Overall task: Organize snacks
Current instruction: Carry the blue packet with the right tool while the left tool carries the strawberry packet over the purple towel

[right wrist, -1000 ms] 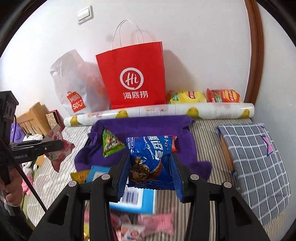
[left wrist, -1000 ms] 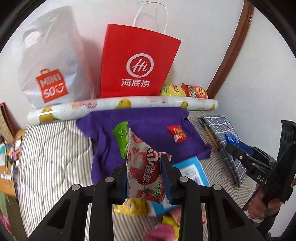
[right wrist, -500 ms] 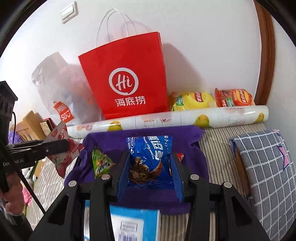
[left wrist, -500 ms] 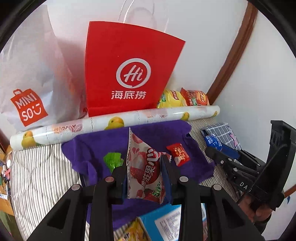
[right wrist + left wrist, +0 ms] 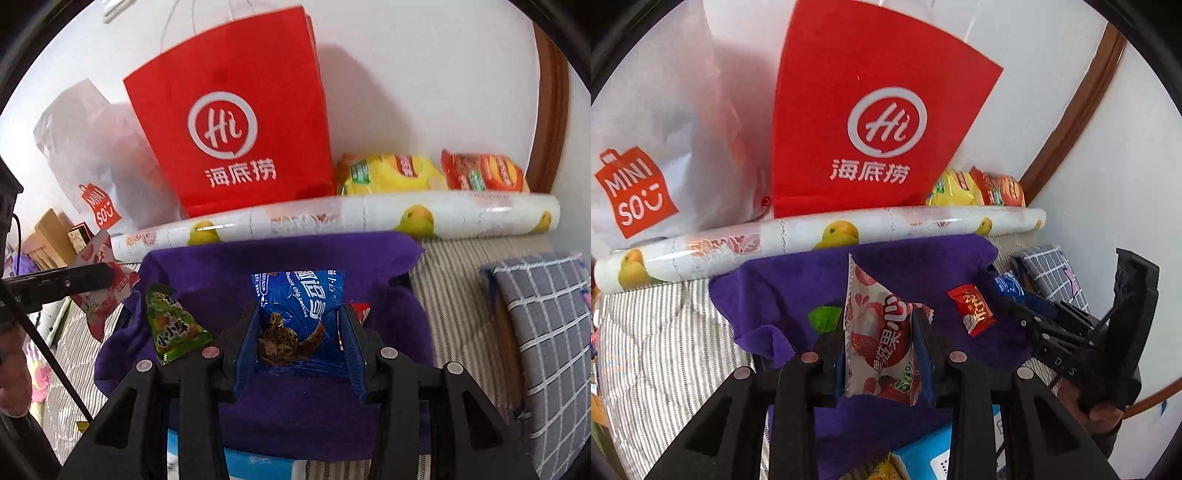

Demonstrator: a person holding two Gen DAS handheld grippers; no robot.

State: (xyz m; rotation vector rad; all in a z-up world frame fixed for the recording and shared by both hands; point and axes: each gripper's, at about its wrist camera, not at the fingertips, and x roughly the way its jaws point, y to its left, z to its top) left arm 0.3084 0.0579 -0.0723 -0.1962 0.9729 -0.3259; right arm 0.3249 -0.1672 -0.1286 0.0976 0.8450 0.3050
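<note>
My left gripper (image 5: 881, 328) is shut on a red-and-white strawberry snack packet (image 5: 879, 332), held above the purple cloth (image 5: 783, 288); the same packet shows at the left of the right wrist view (image 5: 99, 291). My right gripper (image 5: 300, 325) is shut on a blue cookie packet (image 5: 299, 310) over the purple cloth (image 5: 280, 254). A green packet (image 5: 171, 325) and a small red packet (image 5: 973, 306) lie on the cloth. The right gripper also shows at the right edge of the left wrist view (image 5: 1027, 306).
A red paper bag (image 5: 236, 122), a white Miniso bag (image 5: 653, 147) and a fruit-printed roll (image 5: 332, 218) stand along the wall. Yellow (image 5: 391, 173) and orange (image 5: 484, 173) chip bags lie behind the roll. A checked pillow (image 5: 546, 325) lies right. A blue box (image 5: 923, 458) lies below.
Both grippers have moved forward toward the wall with their packets; the cloth and bags loom larger and the blue box has slid to the bottom edge.
</note>
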